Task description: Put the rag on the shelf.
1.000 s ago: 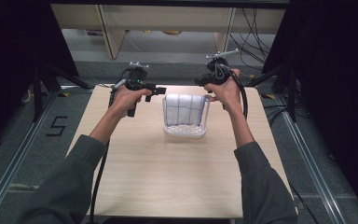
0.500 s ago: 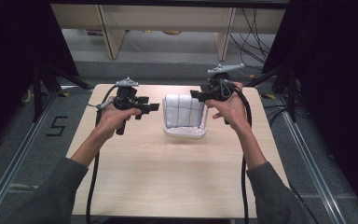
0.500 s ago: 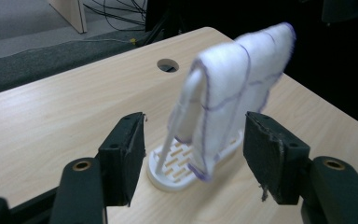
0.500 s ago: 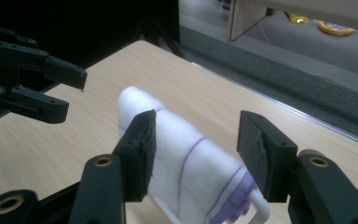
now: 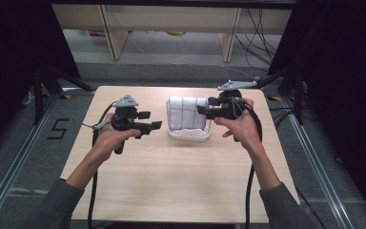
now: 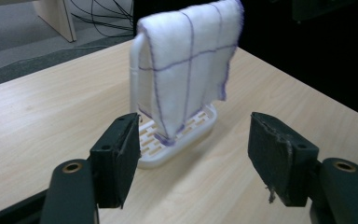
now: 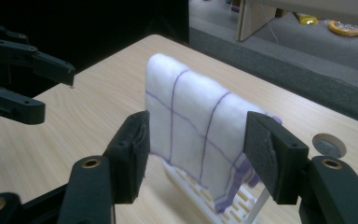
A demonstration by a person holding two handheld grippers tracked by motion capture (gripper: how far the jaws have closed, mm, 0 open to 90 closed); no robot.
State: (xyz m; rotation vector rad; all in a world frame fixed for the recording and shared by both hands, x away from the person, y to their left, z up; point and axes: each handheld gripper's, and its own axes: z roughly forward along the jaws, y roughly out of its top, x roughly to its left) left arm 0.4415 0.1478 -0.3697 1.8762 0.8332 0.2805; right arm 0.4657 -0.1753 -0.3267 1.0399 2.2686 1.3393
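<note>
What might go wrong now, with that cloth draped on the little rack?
The white cloth hangs loosely over the light plastic rack, so a nudge from the right gripper close beside it might tip the rack or drag the cloth off. The left gripper, jaws open and empty, could bump the base too.

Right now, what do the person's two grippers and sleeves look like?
Both the left gripper and the right gripper are black, each topped by a grey three-cornered plate and trailing a black cable. Their jaws are flat black blocks with worn pads and brass-coloured pivot holes. The sleeves are dark grey.
</note>
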